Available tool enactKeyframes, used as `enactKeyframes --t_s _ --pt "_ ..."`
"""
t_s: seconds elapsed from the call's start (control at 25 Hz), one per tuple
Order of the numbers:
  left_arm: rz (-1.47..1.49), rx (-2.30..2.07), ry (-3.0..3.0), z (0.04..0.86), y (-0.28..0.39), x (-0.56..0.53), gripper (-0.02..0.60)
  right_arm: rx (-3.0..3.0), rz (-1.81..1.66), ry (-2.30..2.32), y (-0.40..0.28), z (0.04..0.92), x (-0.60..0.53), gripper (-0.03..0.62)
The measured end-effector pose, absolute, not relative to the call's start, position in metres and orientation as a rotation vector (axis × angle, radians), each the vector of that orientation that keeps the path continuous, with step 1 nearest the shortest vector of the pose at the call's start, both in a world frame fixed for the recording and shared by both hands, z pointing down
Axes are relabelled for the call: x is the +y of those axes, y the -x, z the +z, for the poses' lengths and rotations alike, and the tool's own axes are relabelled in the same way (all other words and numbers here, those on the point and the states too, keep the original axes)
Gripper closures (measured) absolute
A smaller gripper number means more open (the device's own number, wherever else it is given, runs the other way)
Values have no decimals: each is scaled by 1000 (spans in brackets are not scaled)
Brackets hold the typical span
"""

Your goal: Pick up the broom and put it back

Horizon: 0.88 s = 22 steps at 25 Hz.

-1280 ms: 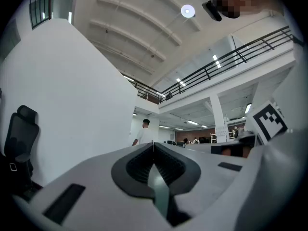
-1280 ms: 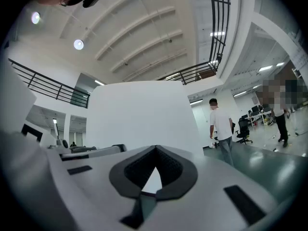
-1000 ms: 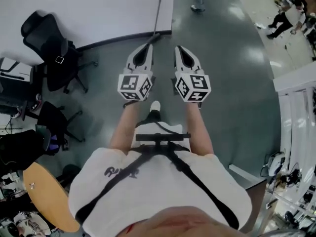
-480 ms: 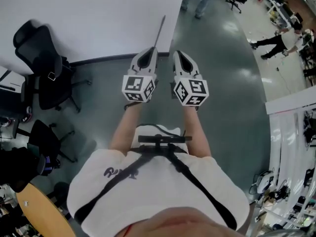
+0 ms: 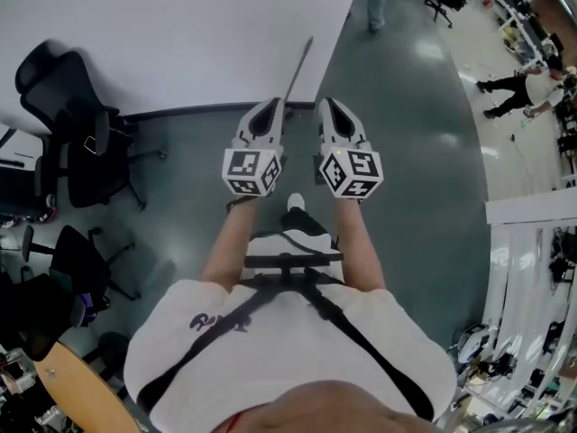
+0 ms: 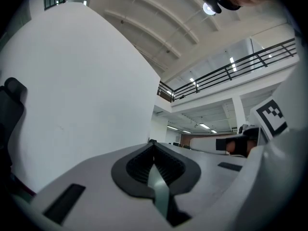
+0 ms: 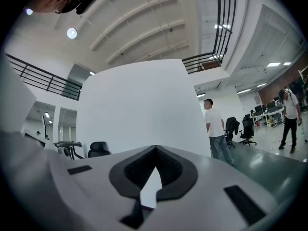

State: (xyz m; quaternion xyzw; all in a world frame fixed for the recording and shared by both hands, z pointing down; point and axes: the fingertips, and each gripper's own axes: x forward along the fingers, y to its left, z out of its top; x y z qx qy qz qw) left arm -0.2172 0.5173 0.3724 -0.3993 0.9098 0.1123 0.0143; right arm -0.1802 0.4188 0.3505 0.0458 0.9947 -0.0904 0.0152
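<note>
Head view first: both grippers sit side by side in front of me, just apart, over the grey-green floor (image 5: 406,170). My left gripper (image 5: 274,104) is clamped on the broom (image 5: 301,61). All I can see of the broom is its thin grey handle, sticking out past the jaw tips and slanting far and right across the white wall (image 5: 180,34). The brush end isn't visible from here. My right gripper (image 5: 327,104) is closed and carrying nothing. Black office chairs (image 5: 68,124) stand along the wall on the left, and the edge of a wooden table (image 5: 77,391) shows near left. One shoe (image 5: 296,204) peeks out between my arms.

Left gripper view: the left gripper (image 6: 153,146) has its jaws pinched onto a pale strip running down the middle between the pads, which is the broom (image 6: 158,186) handle. The wall (image 6: 82,90) fills the left side, a balcony railing (image 6: 231,71) runs across the upper right, and the other gripper's marker cube (image 6: 269,117) shows at the right edge.

Right gripper view: the right gripper (image 7: 155,149) has its tips touching, and only wall (image 7: 139,109) shows through the little gap behind them. A person in a white shirt (image 7: 216,129) stands on the floor just right of the wall, with more chairs (image 7: 248,129) farther off.
</note>
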Motion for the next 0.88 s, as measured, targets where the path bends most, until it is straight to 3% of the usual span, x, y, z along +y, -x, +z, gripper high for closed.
enactKeyframes --t_s 0.52,0.88 --pt "253 2840 1108 365 410 471 569 3075 -289 -264 382 364 365 597" --pt "164 2850 1178 391 496 391 569 3133 -296 -199 470 401 290 597"
